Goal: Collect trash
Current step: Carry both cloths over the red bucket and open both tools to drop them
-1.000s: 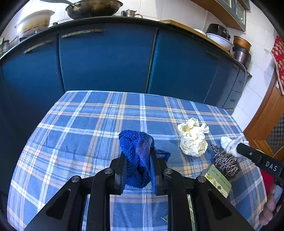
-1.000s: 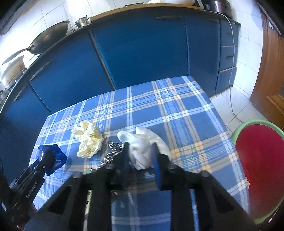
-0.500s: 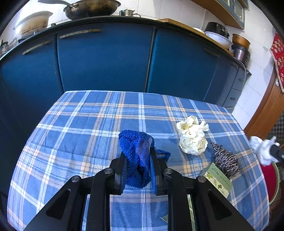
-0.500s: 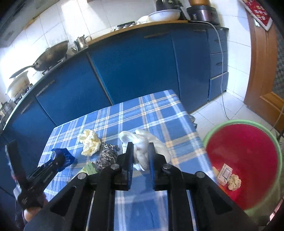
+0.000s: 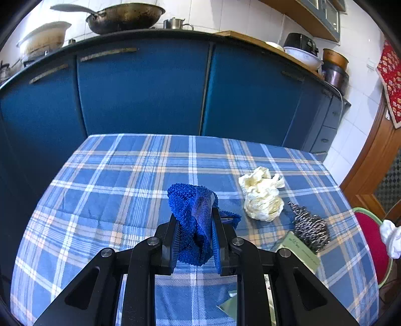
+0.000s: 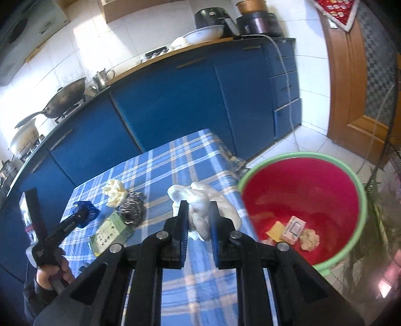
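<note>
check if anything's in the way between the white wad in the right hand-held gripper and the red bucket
Nothing visible is. The right hand-held gripper holds the white wad near the table's edge, and the red bucket sits open-topped just to its right, with only a few scraps at its bottom.

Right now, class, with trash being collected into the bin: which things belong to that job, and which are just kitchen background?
Job: white wad in right tool; blue cloth in left tool; cream wad; scourer; green packet; red bin.

Background: wok; kettle; bowl; cabinets.
</note>
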Available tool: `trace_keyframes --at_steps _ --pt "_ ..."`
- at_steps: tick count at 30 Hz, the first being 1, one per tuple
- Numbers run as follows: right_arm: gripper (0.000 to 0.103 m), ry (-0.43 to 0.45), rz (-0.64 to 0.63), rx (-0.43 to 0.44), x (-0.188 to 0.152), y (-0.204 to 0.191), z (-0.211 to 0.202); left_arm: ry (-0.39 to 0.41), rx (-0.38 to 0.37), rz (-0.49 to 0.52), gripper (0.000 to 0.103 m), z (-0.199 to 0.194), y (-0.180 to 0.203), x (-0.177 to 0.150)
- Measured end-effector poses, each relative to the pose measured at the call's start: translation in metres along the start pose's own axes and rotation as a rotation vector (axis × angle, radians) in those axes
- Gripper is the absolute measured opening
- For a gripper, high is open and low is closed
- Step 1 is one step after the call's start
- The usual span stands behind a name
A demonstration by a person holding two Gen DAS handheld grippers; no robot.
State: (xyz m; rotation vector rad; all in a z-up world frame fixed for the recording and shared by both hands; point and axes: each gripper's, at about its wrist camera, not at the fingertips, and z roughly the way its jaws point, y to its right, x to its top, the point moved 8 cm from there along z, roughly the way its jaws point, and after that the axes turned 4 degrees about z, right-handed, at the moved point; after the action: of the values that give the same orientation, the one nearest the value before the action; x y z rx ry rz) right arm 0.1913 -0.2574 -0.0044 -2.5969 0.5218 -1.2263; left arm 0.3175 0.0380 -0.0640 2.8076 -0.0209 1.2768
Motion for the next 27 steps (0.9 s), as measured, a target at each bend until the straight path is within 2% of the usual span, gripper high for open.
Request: trace_keyframes --at_steps 9,18,27 --pt "0.018 0.051 0.057 -0.023 0.005 0.040 -0.024 0.040 -0.035 0.086 0.022 -0.034 0.037 0.011" --pt "0.018 0.055 0.120 -0.034 0.001 0.078 -0.030 0.055 -0.177 0.158 0.022 -0.066 0.105 0.018" --pt "0.019 0.060 0.165 -0.055 -0.001 0.110 -0.029 0.015 -0.311 0.239 0.023 -0.064 0.188 0.003"
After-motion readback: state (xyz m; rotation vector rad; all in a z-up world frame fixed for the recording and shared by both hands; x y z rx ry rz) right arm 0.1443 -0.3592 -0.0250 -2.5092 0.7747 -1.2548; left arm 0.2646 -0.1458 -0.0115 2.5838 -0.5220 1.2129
